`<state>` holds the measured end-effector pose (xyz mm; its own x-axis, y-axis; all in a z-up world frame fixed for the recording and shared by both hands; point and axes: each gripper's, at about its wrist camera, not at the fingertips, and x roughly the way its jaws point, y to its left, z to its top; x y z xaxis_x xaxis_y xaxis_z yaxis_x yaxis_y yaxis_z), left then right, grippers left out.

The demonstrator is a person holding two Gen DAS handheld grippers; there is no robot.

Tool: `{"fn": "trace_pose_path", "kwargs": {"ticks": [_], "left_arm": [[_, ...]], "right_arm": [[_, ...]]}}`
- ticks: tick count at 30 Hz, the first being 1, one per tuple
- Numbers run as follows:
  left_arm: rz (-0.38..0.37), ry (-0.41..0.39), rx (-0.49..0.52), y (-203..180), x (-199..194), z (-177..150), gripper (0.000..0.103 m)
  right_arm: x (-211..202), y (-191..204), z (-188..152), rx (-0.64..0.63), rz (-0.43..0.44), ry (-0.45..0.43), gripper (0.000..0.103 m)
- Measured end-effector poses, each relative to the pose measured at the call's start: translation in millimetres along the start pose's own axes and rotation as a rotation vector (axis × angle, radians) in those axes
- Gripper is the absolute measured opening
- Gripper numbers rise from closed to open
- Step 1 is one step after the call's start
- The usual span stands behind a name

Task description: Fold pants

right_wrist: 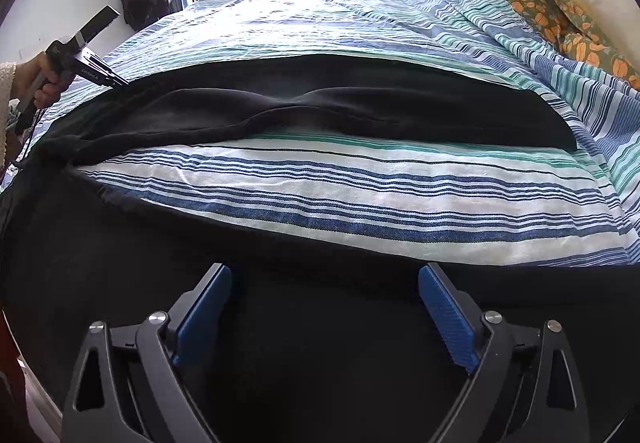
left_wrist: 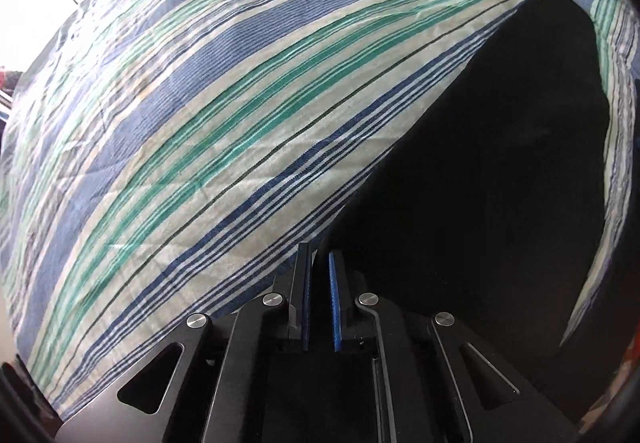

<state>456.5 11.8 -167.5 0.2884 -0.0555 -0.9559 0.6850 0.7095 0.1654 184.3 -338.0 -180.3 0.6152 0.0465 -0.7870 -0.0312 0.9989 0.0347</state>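
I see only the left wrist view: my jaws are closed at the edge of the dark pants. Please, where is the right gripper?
Observer: The right gripper hangs over the near leg of the pants, jaws wide open, holding nothing.
Operator: How do the pants lie?
Observer: Spread out wide, with the two legs apart and a strip of striped sheet between them.
Operator: Which part do I hold?
Observer: The left gripper is at the far edge, near the left end where the legs join.
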Motion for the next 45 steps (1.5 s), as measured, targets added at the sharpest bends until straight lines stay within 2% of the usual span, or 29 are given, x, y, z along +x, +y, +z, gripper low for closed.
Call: {"fn": "trace_pose_path", "kwargs": {"ticks": [2,4,6,7,8,9,11,13,14,15,16,18,21,23,24,26,28,31,33,34,35,38,40,42,45], "left_arm": [[0.119,0.0,0.037,-20,1,2,0.006],[0.201,0.001,0.032,-31,1,1,0.006],[0.253,0.009,-0.015,-31,5,4,0.004],[0.293,0.014,-0.045,-26,7,5,0.0],[0.357,0.034,-0.081,-17,12,8,0.0],[0.374,0.047,-0.135,-3,15,9,0.0],[0.29,0.048,-0.239,18,13,5,0.0],[0.276,0.011,-0.295,23,-1,-2,0.005],[0.237,-0.015,-0.328,24,-11,-8,0.005],[0.201,-0.041,-0.356,25,-22,-15,0.013],[0.177,-0.066,-0.375,23,-30,-16,0.03],[0.149,-0.124,-0.384,14,-46,-21,0.045],[0.101,-0.156,-0.38,1,-60,-26,0.047],[0.08,-0.158,-0.388,-13,-59,-31,0.047],[0.066,-0.156,-0.395,-20,-55,-32,0.047],[0.043,-0.151,-0.411,-32,-57,-42,0.047],[0.016,-0.149,-0.423,-40,-58,-54,0.047],[-0.002,-0.141,-0.433,-51,-61,-71,0.047],[0.016,-0.131,-0.429,-55,-61,-79,0.047],[0.027,-0.129,-0.427,-57,-61,-82,0.047],[0.034,-0.13,-0.426,-56,-62,-84,0.047],[0.061,-0.161,-0.449,-55,-68,-87,0.049],[0.095,-0.205,-0.48,-52,-73,-84,0.058],[0.123,-0.237,-0.519,-51,-72,-79,0.065],[0.154,-0.226,-0.527,-55,-55,-73,0.065]], "right_arm": [[0,0,0,0.0,0.0,0.0,0.094],[0,0,0,-0.001,0.0,0.0,0.094],[0,0,0,0.0,0.0,0.0,0.094],[0,0,0,0.001,0.001,0.001,0.094],[0,-1,0,0.001,0.001,0.001,0.094],[0,0,0,0.002,0.0,0.002,0.094],[1,-2,0,0.003,0.002,0.004,0.094],[0,-5,2,0.017,0.014,0.016,0.094],[-2,-10,6,0.048,0.036,0.025,0.094],[-7,-20,11,0.098,0.073,0.02,0.094],[-14,-35,17,0.16,0.107,-0.006,0.093],[-28,-79,35,0.29,0.138,-0.082,0.094],[-24,-160,75,0.399,0.084,-0.13,0.094],[-4,-214,112,0.389,0.025,-0.121,0.094],[9,-238,130,0.382,-0.002,-0.102,0.094],[39,-278,161,0.378,0.005,-0.025,0.092],[68,-298,185,0.345,0.01,0.061,0.09],[106,-304,199,0.288,0.009,0.212,0.077],[119,-296,203,0.222,-0.024,0.273,0.057],[119,-289,207,0.176,-0.045,0.278,0.024],[113,-281,212,0.123,-0.094,0.259,0.007],[81,-266,238,0.01,-0.177,0.107,0.006],[66,-260,254,-0.022,-0.22,0.008,0.006],[73,-258,257,-0.01,-0.285,0.005,0.001],[101,-270,239,0.071,-0.367,0.122,0.002]]}}
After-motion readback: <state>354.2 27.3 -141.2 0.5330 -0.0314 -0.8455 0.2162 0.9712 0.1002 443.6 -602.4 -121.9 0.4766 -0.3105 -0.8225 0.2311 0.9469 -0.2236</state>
